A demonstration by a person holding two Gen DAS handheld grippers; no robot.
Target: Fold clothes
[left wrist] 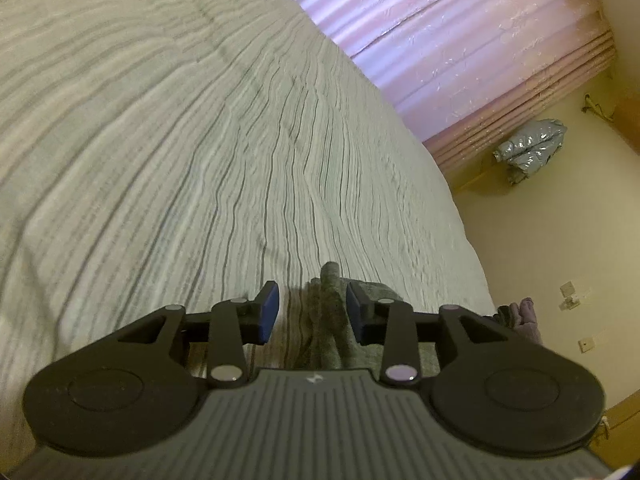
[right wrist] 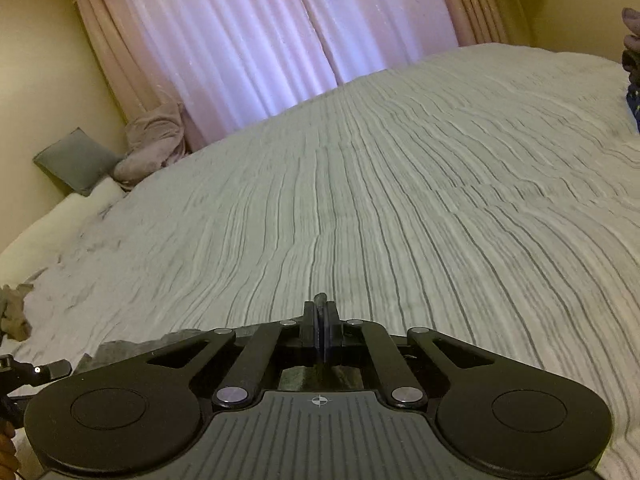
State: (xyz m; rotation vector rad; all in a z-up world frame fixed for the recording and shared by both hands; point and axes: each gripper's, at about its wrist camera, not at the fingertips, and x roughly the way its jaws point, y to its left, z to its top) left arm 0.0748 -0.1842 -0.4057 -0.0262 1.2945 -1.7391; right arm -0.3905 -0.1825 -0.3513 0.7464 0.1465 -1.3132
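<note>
A grey-green garment (left wrist: 326,320) lies bunched on the striped bed cover (left wrist: 180,140), one fold standing up between the blue pads (left wrist: 269,312) of my left gripper (left wrist: 312,300). The fold leans on the right pad; the left pad stands clear of it, so the jaws are apart. In the right wrist view my right gripper (right wrist: 320,310) is shut on a thin dark edge of the same garment (right wrist: 120,348), which pokes out above the fingertips and trails off to the lower left under the gripper body.
The striped bed cover (right wrist: 400,200) fills both views. Pink curtains (right wrist: 260,40) hang behind it. A grey pillow (right wrist: 78,160) and pink cloth (right wrist: 154,144) lie at the head. A silver jacket (left wrist: 528,148) hangs by the wall. More clothes (right wrist: 632,60) sit far right.
</note>
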